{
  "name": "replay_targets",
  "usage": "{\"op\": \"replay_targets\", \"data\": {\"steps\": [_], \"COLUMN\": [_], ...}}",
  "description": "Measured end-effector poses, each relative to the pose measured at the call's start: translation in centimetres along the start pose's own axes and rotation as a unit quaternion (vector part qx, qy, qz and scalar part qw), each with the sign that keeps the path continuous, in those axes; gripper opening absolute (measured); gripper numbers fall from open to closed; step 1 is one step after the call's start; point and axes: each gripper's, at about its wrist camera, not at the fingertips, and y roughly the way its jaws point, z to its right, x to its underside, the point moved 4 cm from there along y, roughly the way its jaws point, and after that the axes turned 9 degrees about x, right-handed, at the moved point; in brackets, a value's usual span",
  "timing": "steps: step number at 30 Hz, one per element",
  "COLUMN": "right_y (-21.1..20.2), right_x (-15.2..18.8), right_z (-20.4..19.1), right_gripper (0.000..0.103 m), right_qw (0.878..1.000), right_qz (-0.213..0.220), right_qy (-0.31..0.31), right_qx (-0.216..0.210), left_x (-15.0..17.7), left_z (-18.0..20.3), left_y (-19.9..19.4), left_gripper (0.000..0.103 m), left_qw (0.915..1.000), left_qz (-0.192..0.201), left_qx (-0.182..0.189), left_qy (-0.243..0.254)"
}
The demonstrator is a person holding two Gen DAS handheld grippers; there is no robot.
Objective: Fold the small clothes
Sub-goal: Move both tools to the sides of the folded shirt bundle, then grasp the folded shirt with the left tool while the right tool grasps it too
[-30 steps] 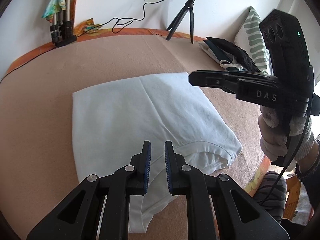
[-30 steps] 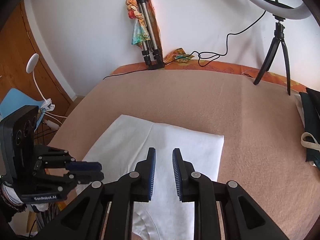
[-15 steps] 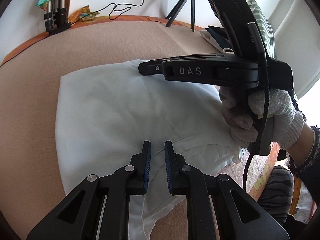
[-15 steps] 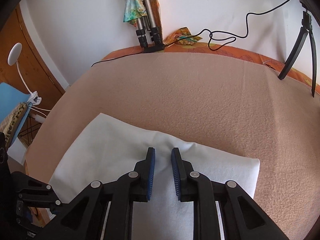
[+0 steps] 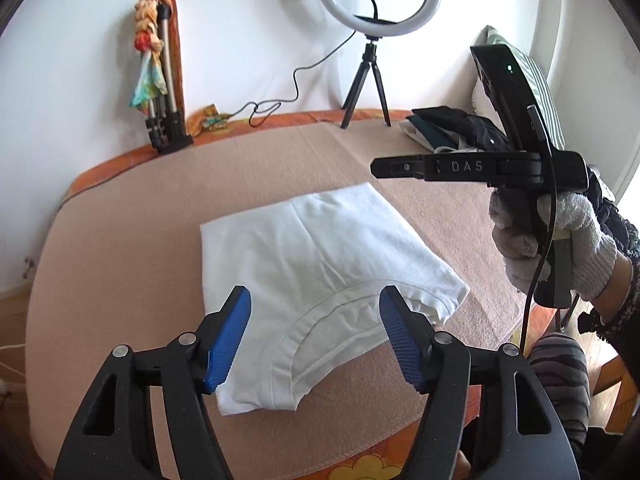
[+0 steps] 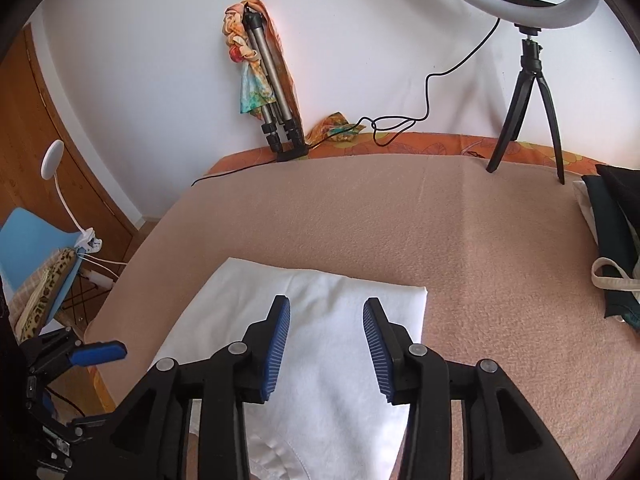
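Note:
A white T-shirt point(image 5: 316, 256) lies folded into a rectangle on the tan blanket point(image 5: 132, 240), its collar toward me. My left gripper point(image 5: 316, 320) is open and empty, raised above the shirt's near collar end. My right gripper point(image 6: 326, 332) is open and empty, raised above the shirt point(image 6: 332, 320). In the left wrist view the right gripper point(image 5: 376, 168) shows from the side in a gloved hand, above the blanket just beyond the shirt's far right corner. The left gripper's blue pad shows at the left edge of the right wrist view point(image 6: 100, 352).
A ring light on a small tripod point(image 5: 366, 80) and a folded tripod with a colourful scarf point(image 5: 164, 92) stand against the back wall. A pile of dark clothes point(image 5: 456, 128) and a striped pillow point(image 5: 540, 84) lie at the right. The blanket's front edge point(image 5: 360, 452) is close below.
Both grippers have opened and lifted off the shirt. The right gripper, pressed across the shirt half a second ago, has moved up and to the right.

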Motion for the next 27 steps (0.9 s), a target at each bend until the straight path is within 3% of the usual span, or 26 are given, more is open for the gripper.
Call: {"op": "replay_targets", "data": {"steps": [3,9,12,15,19,22,27], "right_y": [-1.7,-2.9,-3.1,-2.7,-1.9,-0.5,2.9], "right_x": [0.4,0.3,0.1,0.1,0.5,0.8,1.1], "right_z": [1.1,3.0,3.8,4.5,5.4,6.2,7.8], "right_gripper": [0.061,0.064,0.079,0.086,0.086,0.086,0.086], "right_qw": [1.000,0.999,0.998,0.998,0.998,0.997,0.990], "right_qz": [0.016,0.022,0.022,0.011,-0.002,-0.029,-0.073], "right_qy": [0.024,0.046,0.054,0.064,0.068,0.075,0.108], "right_qx": [0.000,0.013,0.011,0.001,-0.005,-0.023,-0.059], "left_x": [-0.6,-1.6,-1.9,-1.5,0.8,3.0,6.7], "left_z": [0.8,1.3,0.5,-1.6,-4.9,-7.3,-11.4], "left_y": [-1.5,-3.8,-4.7,-5.5,-5.3,-3.8,-0.8], "left_gripper": [0.075,0.078,0.078,0.078,0.078,0.078,0.078], "left_qw": [0.9996,0.9990,0.9988,0.9933,0.9772,0.9638,0.9149], "left_qz": [0.014,0.037,0.042,0.052,0.054,0.033,0.015], "left_qx": [-0.019,-0.019,0.003,0.038,0.069,0.078,0.127], "left_qy": [0.017,0.015,-0.024,-0.096,-0.193,-0.253,-0.383]}}
